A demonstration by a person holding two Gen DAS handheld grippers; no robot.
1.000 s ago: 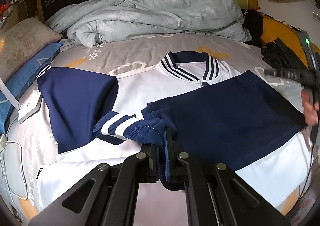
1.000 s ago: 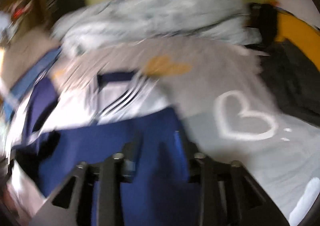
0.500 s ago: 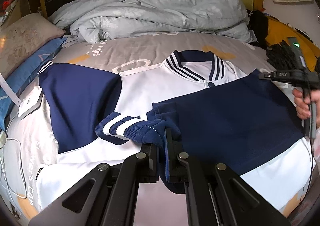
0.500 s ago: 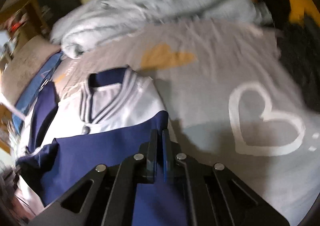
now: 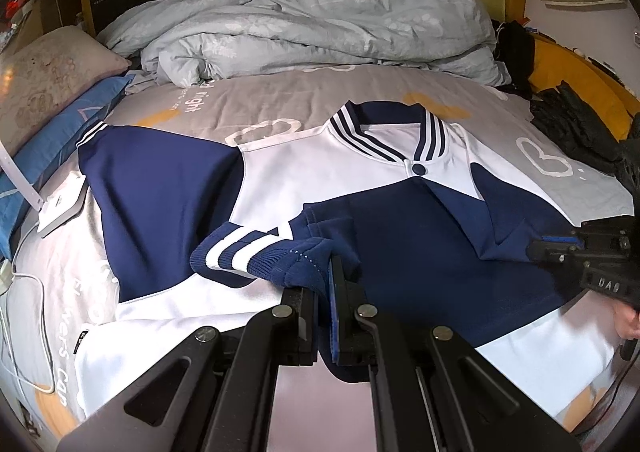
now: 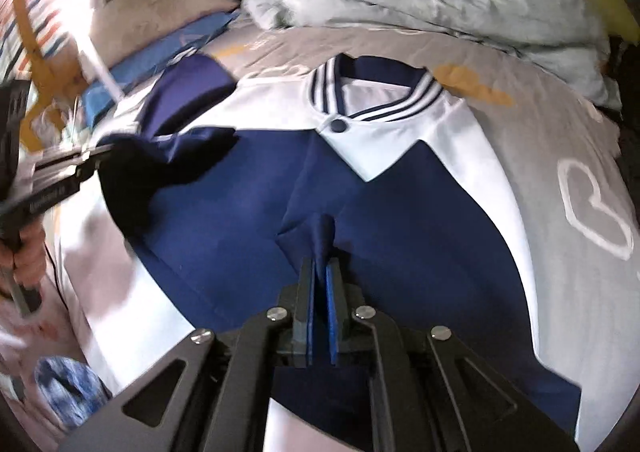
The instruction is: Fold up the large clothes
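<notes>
left wrist view, left tongs (image 5: pixel 325 288) pinching jacket cuff (image 5: pixel 256 257), bedsheet (image 5: pixel 280 108) bare beyond collar

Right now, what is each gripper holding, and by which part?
Left gripper pinches the jacket's navy sleeve at its striped cuff. Right gripper pinches a raised fold of that sleeve farther up.
</notes>
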